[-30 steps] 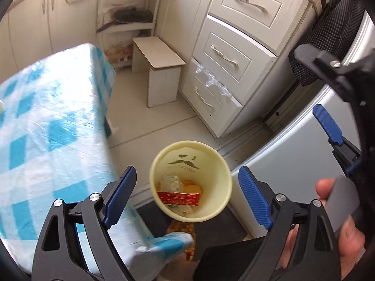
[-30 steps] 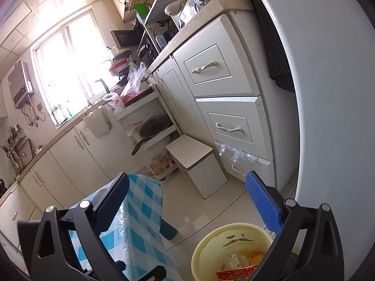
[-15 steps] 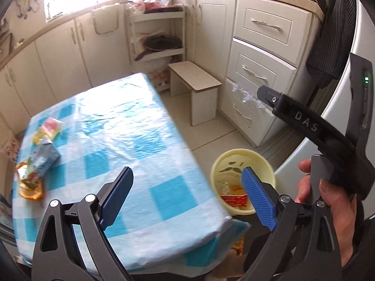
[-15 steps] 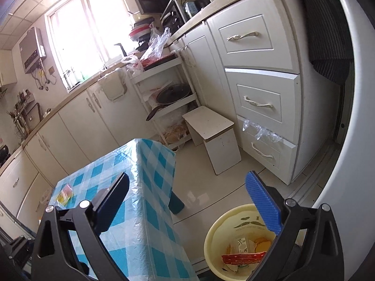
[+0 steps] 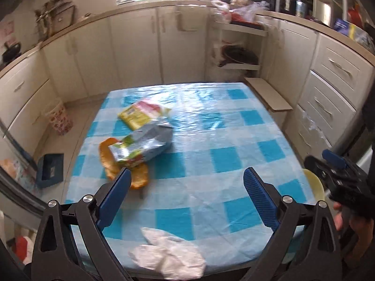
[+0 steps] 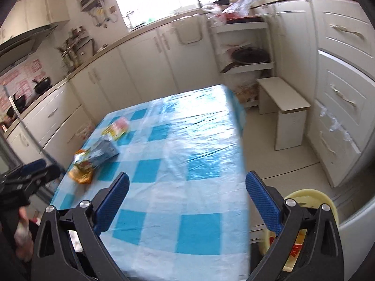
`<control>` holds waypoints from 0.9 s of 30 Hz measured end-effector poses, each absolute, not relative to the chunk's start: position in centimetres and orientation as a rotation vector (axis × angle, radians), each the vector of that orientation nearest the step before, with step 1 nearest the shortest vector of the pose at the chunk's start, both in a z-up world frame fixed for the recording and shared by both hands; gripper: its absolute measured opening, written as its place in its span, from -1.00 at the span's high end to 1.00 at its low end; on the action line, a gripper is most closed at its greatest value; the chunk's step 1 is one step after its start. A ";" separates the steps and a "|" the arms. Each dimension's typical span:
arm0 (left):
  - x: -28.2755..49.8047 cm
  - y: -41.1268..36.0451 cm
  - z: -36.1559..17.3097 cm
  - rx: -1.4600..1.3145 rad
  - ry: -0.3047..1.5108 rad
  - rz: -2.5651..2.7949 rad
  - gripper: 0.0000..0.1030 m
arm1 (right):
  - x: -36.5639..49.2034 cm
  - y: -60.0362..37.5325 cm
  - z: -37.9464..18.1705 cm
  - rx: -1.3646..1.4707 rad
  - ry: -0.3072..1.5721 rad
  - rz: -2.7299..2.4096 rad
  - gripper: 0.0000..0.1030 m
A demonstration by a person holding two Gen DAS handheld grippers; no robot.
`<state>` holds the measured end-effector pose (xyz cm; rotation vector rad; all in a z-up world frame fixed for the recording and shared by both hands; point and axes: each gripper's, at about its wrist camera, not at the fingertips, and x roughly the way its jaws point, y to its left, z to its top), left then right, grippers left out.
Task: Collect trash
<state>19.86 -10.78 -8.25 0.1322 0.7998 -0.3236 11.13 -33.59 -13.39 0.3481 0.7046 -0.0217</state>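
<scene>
On the blue-checked table [image 5: 211,128] lie a silver-blue snack bag [image 5: 145,145], an orange wrapper [image 5: 110,159] under it, a yellow-pink packet [image 5: 140,112] and a crumpled white tissue [image 5: 168,255] at the near edge. The bags also show in the right wrist view [image 6: 100,152]. My left gripper [image 5: 185,199] is open and empty above the table's near part. My right gripper [image 6: 187,201] is open and empty over the table's near right corner. The yellow trash bin [image 6: 311,199] with wrappers inside stands on the floor to the right, partly hidden by the right gripper.
A low white stool [image 6: 286,114] stands by the drawer cabinets [image 6: 339,82] at right. A shelf rack with a pan [image 6: 248,56] is at the back. A patterned bin [image 5: 61,119] and a blue box [image 5: 50,168] sit on the floor left of the table.
Both grippers swung left, away from the yellow bin and toward the table. The trash on the tabletop has come into view. Both stay open and empty.
</scene>
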 end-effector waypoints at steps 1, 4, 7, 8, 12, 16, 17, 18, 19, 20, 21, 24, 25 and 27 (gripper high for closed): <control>20.8 -9.0 -8.5 0.099 0.816 -0.283 -0.80 | 11.6 -32.1 -13.4 0.327 0.720 0.034 -0.85; 22.9 -4.4 -9.8 0.009 0.865 -0.186 -0.80 | 12.5 -27.7 -13.4 0.258 0.753 0.199 -0.85; 24.6 -0.9 -11.9 -0.105 0.941 -0.131 -0.79 | 12.8 -22.5 -13.7 0.149 0.781 0.371 -0.85; 25.1 -0.2 -12.6 -0.132 0.967 -0.120 -0.79 | 12.8 -20.9 -14.0 0.112 0.789 0.415 -0.85; 26.6 1.2 -15.1 -0.181 1.041 -0.057 -0.79 | 12.8 -15.7 -15.6 -0.025 0.824 0.516 -0.85; 28.2 2.2 -15.8 -0.192 1.049 0.001 -0.79 | 13.3 -13.5 -17.1 -0.067 0.850 0.534 -0.85; 28.6 2.1 -15.8 -0.185 1.051 0.005 -0.79 | 13.6 -13.4 -17.5 -0.065 0.857 0.531 -0.85; 29.0 1.8 -15.9 -0.171 1.057 0.006 -0.79 | 13.9 -13.4 -17.9 -0.061 0.868 0.529 -0.85; 29.3 1.4 -16.1 -0.158 1.061 0.003 -0.79 | 14.2 -13.3 -18.3 -0.058 0.878 0.524 -0.82; 29.6 1.0 -16.2 -0.148 1.061 -0.003 -0.79 | 14.5 -13.3 -18.5 -0.054 0.891 0.520 -0.66; 29.9 0.6 -16.5 -0.141 1.065 -0.014 -0.79 | 14.9 -13.4 -18.9 -0.043 0.913 0.520 -0.44; 30.6 -0.8 -17.5 -0.123 1.087 -0.048 -0.79 | 15.7 -14.1 -19.7 -0.014 0.945 0.487 -0.20; 30.9 -1.2 -17.9 -0.121 1.092 -0.056 -0.73 | 15.8 -14.4 -19.7 -0.009 0.940 0.479 -0.14; 31.3 -1.7 -18.6 -0.129 1.102 -0.068 -0.60 | 16.2 -15.3 -19.7 0.005 0.939 0.441 -0.10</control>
